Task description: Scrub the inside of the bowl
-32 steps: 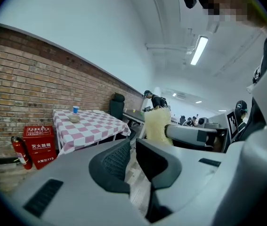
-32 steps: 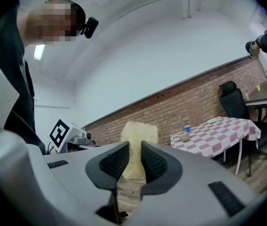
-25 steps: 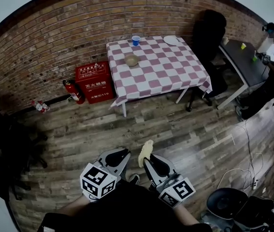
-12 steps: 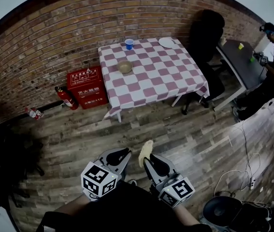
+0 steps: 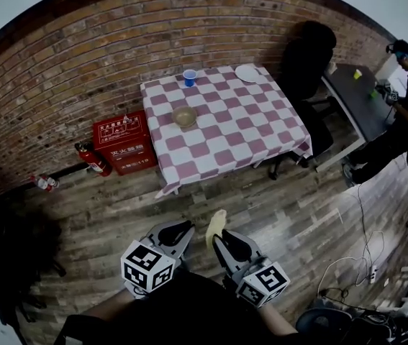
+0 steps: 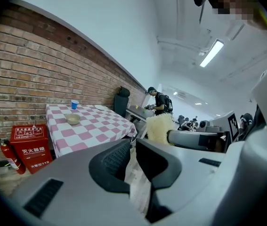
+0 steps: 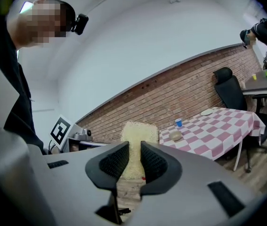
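A tan bowl (image 5: 184,116) stands on the pink-and-white checked table (image 5: 225,131) by the brick wall, far ahead of both grippers. It shows small in the left gripper view (image 6: 73,119) and in the right gripper view (image 7: 175,135). My right gripper (image 5: 225,244) is shut on a pale yellow sponge (image 5: 216,226), which sticks out past the jaws (image 7: 137,132). Beside it, my left gripper (image 5: 175,236) holds nothing, its jaws only a narrow slit apart (image 6: 132,147). Both grippers hang low over the wooden floor, close to my body.
A blue cup (image 5: 189,77) and a white plate (image 5: 247,73) sit at the table's far side. A red fire-equipment box (image 5: 122,144) and an extinguisher (image 5: 88,158) stand left of the table. To the right are a black chair (image 5: 308,56), a dark desk (image 5: 358,95) and a person (image 5: 401,99).
The table and red box have slid left and a little lower in the head view. Both grippers keep their places, with the sponge still held.
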`<state>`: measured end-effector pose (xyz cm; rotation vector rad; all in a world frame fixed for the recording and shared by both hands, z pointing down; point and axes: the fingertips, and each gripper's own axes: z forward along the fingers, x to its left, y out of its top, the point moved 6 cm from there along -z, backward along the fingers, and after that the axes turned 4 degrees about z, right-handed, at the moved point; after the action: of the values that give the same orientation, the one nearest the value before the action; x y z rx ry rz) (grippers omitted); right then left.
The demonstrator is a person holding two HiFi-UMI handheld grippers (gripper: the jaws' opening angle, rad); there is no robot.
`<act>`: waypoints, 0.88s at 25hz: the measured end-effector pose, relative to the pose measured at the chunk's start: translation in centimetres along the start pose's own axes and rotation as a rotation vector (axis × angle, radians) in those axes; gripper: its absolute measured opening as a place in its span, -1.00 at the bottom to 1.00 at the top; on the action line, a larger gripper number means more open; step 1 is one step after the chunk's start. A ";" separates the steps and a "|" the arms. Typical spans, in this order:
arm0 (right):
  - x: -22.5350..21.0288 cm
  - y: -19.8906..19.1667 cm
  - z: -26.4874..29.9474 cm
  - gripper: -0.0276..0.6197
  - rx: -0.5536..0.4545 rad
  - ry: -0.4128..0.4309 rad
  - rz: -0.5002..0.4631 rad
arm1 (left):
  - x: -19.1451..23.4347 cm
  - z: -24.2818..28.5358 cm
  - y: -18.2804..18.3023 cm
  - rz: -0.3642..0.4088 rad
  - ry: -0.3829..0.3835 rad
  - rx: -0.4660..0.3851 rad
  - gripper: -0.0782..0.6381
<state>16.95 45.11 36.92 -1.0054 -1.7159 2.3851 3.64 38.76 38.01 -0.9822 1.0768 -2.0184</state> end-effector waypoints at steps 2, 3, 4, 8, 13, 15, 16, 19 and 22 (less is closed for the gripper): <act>-0.2 0.7 1.9 -0.65 0.008 -0.021 0.000 | 1.9 0.1 0.8 -0.007 -0.004 -0.006 -0.64; -0.3 1.1 2.9 -0.65 0.014 -0.027 -0.001 | 2.9 0.1 1.1 -0.013 -0.004 -0.009 -0.64; -0.3 1.4 4.0 -0.65 0.020 -0.030 -0.002 | 3.9 0.1 1.5 -0.020 -0.005 -0.012 -0.64; 0.0 2.2 8.1 -0.65 0.052 -0.036 -0.018 | 8.0 -0.2 2.4 -0.052 -0.006 -0.027 -0.64; 1.2 2.1 12.7 -0.65 0.115 -0.010 -0.060 | 12.3 -0.5 2.6 -0.094 -0.021 -0.037 -0.64; 1.3 2.0 13.8 -0.65 0.130 -0.016 -0.060 | 13.5 -0.7 2.5 -0.110 -0.023 -0.041 -0.64; 1.3 1.9 14.3 -0.65 0.138 -0.020 -0.056 | 14.0 -0.9 2.4 -0.119 -0.023 -0.045 -0.64; 1.5 1.9 15.8 -0.65 0.167 -0.012 -0.053 | 15.4 -1.2 2.5 -0.142 -0.022 -0.059 -0.64; 2.2 2.2 17.2 -0.65 0.194 0.019 -0.069 | 16.5 -1.6 2.6 -0.157 -0.023 -0.073 -0.64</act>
<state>7.04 30.66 37.09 -0.9222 -1.4536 2.4324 -5.66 25.03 40.29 -1.1575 1.0976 -2.0991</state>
